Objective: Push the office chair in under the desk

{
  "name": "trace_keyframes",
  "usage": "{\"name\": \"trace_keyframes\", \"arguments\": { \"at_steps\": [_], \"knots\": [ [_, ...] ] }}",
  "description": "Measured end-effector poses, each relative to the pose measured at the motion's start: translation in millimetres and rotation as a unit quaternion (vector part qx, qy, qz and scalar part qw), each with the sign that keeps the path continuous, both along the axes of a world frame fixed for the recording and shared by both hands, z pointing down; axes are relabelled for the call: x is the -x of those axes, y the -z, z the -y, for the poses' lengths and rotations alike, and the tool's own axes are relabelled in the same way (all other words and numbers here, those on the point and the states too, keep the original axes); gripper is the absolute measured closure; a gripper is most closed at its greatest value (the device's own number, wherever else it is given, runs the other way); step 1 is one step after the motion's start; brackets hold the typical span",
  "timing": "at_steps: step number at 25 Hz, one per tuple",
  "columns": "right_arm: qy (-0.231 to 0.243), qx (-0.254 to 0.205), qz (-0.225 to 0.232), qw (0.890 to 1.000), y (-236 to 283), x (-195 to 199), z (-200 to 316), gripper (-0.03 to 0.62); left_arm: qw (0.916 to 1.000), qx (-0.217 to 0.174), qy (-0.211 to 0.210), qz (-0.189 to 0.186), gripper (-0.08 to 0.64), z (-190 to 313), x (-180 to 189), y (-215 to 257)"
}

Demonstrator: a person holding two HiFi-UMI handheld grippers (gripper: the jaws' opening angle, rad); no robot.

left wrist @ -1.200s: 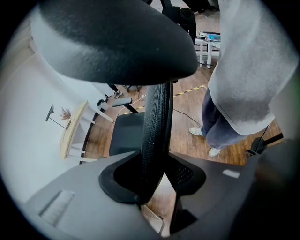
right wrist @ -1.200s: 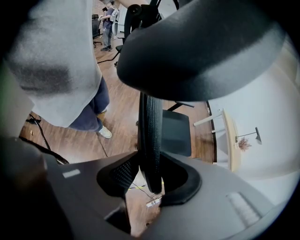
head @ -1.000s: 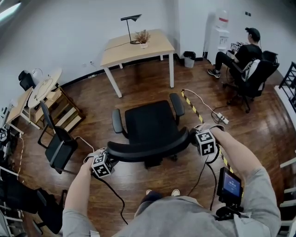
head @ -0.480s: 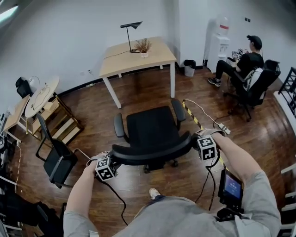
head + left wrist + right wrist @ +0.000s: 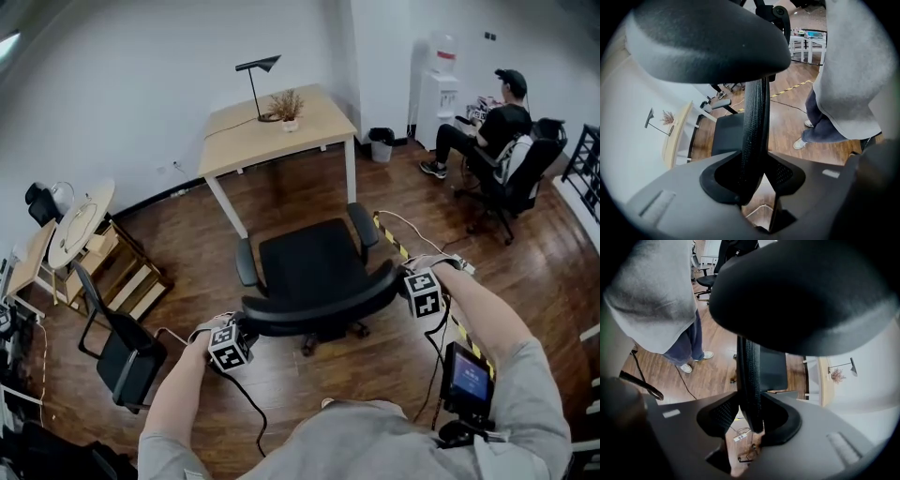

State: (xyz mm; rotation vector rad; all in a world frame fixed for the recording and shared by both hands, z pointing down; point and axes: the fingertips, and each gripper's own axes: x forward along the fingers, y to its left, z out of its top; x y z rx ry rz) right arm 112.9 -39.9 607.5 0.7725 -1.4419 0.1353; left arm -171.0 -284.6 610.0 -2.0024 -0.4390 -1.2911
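Now left gripper (image 5: 244, 328) and right gripper (image 5: 403, 279) clamp opposite backrest (image 5: 319, 306) ends.

You're in an office here: pale bench (image 5: 281, 131) with a desk lamp (image 5: 261, 64) against the white wall, water dispenser (image 5: 438, 86) and waste bin (image 5: 382, 144) in the corner. There's a person (image 5: 500, 122) seated in a swivel chair (image 5: 521, 161) at your right, and another black office chair (image 5: 314, 267) before you on the wood floor (image 5: 187, 246).

Head view looks steeply down; 2 gripper views sit close against the backrest (image 5: 319, 306) all 3 share.
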Motion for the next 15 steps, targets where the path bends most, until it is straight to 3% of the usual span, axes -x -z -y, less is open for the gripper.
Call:
{"name": "trace_keyframes", "arguments": {
  "at_steps": [4,15],
  "knots": [
    [-0.022,-0.013,-0.008,1.000,1,-7,27,0.443,0.9998,-0.017,0.001,-0.011,0.420,31,-9,0],
    [-0.035,-0.012,0.000,0.999,-2,-21,92,0.445,0.9994,-0.033,0.005,0.009,0.416,109,-37,-4]
  ]
}}
